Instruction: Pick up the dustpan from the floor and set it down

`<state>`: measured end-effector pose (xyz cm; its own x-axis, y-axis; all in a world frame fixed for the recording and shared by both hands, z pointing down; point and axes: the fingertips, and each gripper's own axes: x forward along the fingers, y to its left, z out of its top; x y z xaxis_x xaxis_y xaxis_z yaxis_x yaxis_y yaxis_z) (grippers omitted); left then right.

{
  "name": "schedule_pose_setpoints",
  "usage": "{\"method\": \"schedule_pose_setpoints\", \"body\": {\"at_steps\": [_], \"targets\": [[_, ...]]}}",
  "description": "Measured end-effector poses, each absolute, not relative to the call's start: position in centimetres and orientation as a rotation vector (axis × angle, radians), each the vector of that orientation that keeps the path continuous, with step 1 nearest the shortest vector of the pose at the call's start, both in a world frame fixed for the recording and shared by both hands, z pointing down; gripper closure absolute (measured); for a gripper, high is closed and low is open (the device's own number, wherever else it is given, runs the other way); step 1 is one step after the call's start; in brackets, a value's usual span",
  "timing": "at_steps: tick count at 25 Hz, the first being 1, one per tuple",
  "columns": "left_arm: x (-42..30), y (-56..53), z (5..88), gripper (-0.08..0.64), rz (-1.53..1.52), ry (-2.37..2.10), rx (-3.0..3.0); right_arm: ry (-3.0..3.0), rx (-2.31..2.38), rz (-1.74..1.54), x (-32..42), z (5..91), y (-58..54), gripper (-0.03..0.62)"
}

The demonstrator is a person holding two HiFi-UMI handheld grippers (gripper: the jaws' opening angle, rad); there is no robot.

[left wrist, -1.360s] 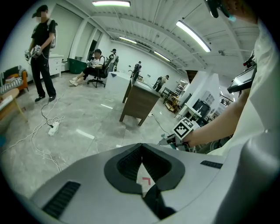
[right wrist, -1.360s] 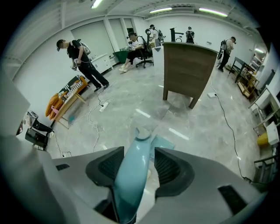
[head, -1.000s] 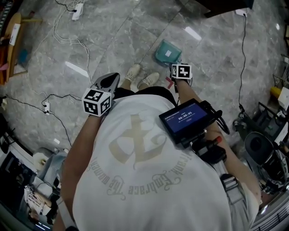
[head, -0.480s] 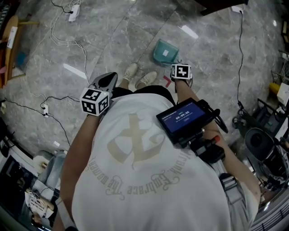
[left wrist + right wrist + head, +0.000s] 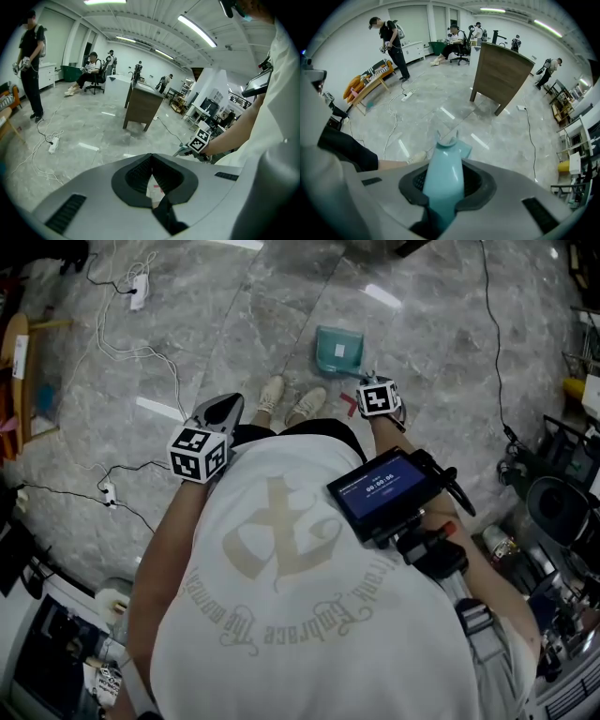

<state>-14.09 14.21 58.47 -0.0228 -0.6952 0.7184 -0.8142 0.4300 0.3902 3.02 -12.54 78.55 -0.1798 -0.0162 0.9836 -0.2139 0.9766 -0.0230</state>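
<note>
The teal dustpan (image 5: 337, 350) lies on the grey marble floor just ahead of the person's shoes (image 5: 291, 399). My right gripper (image 5: 367, 390) points straight down at its near right corner, under its marker cube (image 5: 378, 397). In the right gripper view the dustpan's teal handle (image 5: 443, 180) fills the gap between the jaws of the right gripper (image 5: 446, 161). These jaws have just been closing and now clamp the handle. My left gripper (image 5: 223, 411) hangs at the person's left side, away from the dustpan. Its jaws (image 5: 151, 157) meet at the tips with nothing held.
White cables and a power strip (image 5: 138, 292) trail over the floor at the left. A red tape mark (image 5: 349, 407) sits beside the right gripper. Cluttered equipment (image 5: 562, 512) lines the right edge. A wooden desk (image 5: 501, 70) and several people stand farther off.
The right gripper has shifted a little over the dustpan's handle end. The head view has swung, so the floor sits differently in the frame. The left gripper has barely moved.
</note>
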Motion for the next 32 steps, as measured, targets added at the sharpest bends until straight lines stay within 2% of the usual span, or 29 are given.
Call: {"method": "schedule_pose_setpoints", "body": {"at_steps": [6,14,32], "targets": [[-10.1,12.7,55.9,0.549,0.197,-1.765,1.398,-1.838,0.176,0.16,7.3,75.5,-12.2,0.499],[-8.3,11.3,54.6,0.548,0.175,-1.77,1.464,-1.852,0.171,0.145,10.7,73.0,-12.1,0.5],[-11.0,6.2,56.8,0.549,0.222,-1.61,1.653,-1.911,-0.024,-0.005,6.8,68.0,-9.4,0.5]]}}
